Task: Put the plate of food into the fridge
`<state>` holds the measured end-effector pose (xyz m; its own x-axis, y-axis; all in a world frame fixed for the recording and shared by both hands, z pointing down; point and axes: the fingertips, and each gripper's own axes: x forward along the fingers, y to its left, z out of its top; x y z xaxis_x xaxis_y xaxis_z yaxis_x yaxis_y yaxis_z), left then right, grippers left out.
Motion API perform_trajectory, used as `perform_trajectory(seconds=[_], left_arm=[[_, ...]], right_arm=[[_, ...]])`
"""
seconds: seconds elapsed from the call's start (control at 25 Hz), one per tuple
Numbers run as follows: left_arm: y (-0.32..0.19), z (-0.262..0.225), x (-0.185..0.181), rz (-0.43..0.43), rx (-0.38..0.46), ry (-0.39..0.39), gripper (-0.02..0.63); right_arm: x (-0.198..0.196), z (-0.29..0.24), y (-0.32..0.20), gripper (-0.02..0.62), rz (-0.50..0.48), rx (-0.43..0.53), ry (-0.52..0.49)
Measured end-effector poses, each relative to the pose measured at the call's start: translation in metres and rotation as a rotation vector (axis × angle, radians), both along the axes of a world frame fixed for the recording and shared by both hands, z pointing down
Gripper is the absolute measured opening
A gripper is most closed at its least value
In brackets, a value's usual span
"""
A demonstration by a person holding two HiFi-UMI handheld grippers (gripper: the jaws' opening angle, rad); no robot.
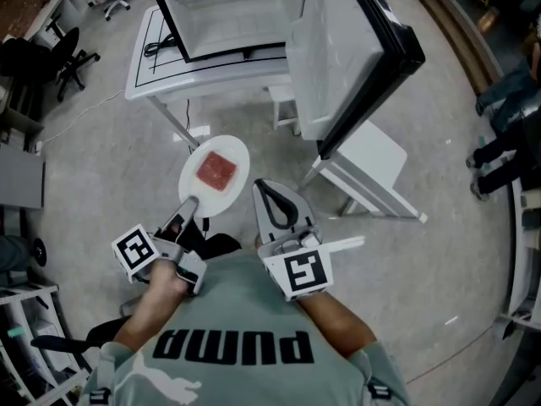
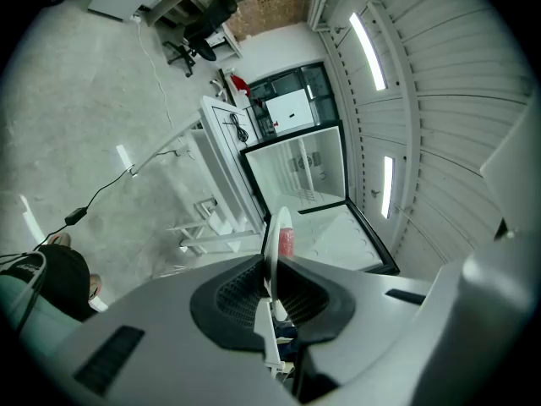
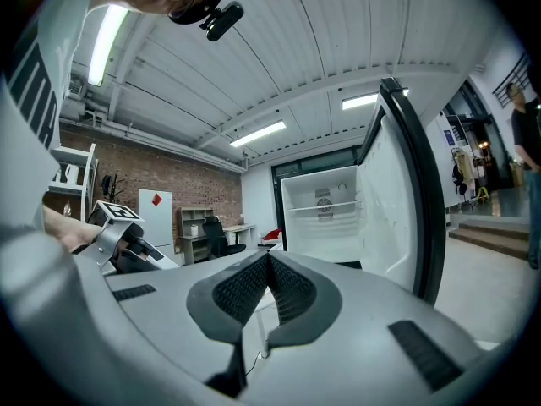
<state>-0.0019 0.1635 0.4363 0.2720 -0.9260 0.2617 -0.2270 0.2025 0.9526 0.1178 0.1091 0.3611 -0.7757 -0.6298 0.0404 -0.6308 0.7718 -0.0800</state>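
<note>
As left gripper (image 1: 188, 208) clamps plate (image 1: 234, 153), fridge (image 1: 228, 11) — open

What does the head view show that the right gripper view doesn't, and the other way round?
Only the head view: the white plate carrying a piece of red food, its rim clamped in the left hand-held gripper.

Only the right gripper view: the ceiling lights and a brick wall behind.

Both: the open fridge, its swung-out door, and the right hand-held gripper, jaws closed on nothing.
</note>
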Motion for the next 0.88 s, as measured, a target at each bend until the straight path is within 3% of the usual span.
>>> perform_trajectory(seconds=[0.24, 0.52, 0.88], left_arm=[[-0.007, 0.002, -0.005, -0.008, -0.010, 0.004, 0.035], [-0.037, 0.005, -0.017, 0.038, -0.008, 0.011, 0.035], [-0.079, 0.007, -0.051, 0.077, -0.016, 0.020, 0.035]], right_arm=[[-0.006, 0.006, -0.008, 0.005, -0.008, -0.017, 0.006], [-0.016, 0.009, -0.032, 0.005, 0.035, -0.021, 0.024], [-0.048, 0.008, -0.069, 0.005, 0.079, -0.026, 0.037]])
